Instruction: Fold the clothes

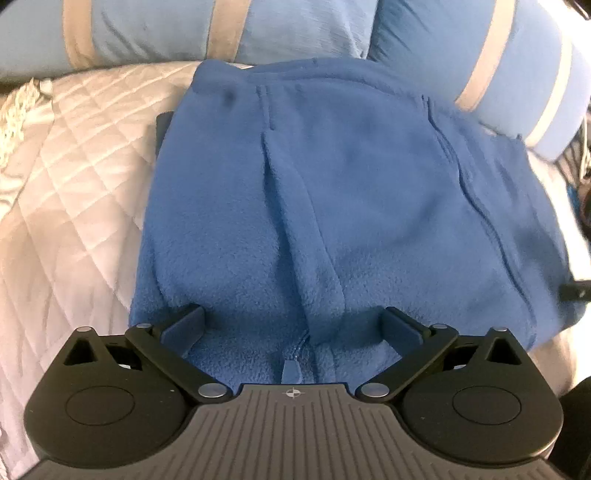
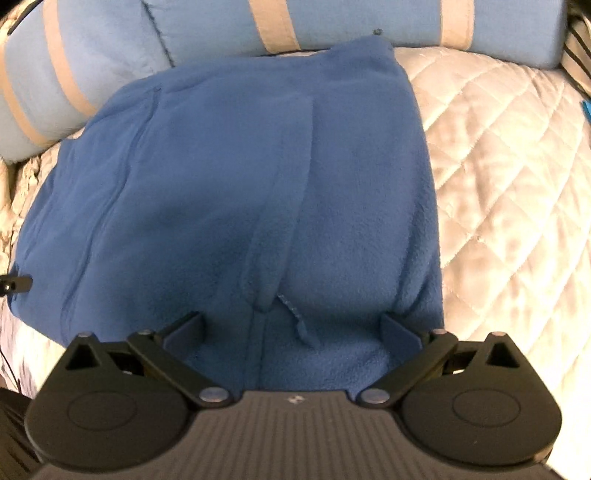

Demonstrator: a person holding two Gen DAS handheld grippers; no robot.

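Lying folded on the quilted bedspread point(image 1: 74, 192), the blue fleece jacket point(image 1: 332, 206) is flanked at six o'clock by the left gripper point(image 1: 293, 326) and right gripper point(image 2: 293, 328), both spread wide and empty, so the loose zipper flap point(image 2: 295, 314) could be snagged.

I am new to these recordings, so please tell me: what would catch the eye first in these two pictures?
The blue fleece garment fills the middle of both views, lying on a pale quilted cover. Both the left gripper and the right gripper are open at its near edge. Blue pillows with beige stripes lie behind it.
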